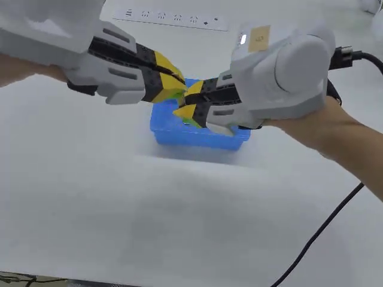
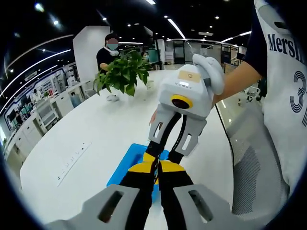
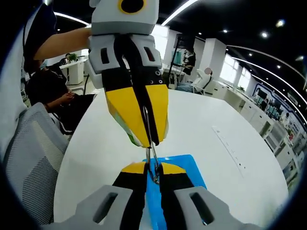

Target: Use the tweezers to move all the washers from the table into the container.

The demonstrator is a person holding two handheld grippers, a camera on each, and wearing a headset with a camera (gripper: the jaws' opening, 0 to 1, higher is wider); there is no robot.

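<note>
Tweezers (image 3: 153, 160), clenched in jaws of left gripper (image 2: 156, 166) and right gripper (image 1: 187, 110) above container (image 1: 197, 137): likely to drop if either loosens early.

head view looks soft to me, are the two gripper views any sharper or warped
Head view: soft all over, the blue container has smeared edges, the white table is nearly featureless. Left gripper view: sharper, fisheye bows the ceiling lights. Right gripper view: crisp on the tweezers, background lights bowed too.
</note>
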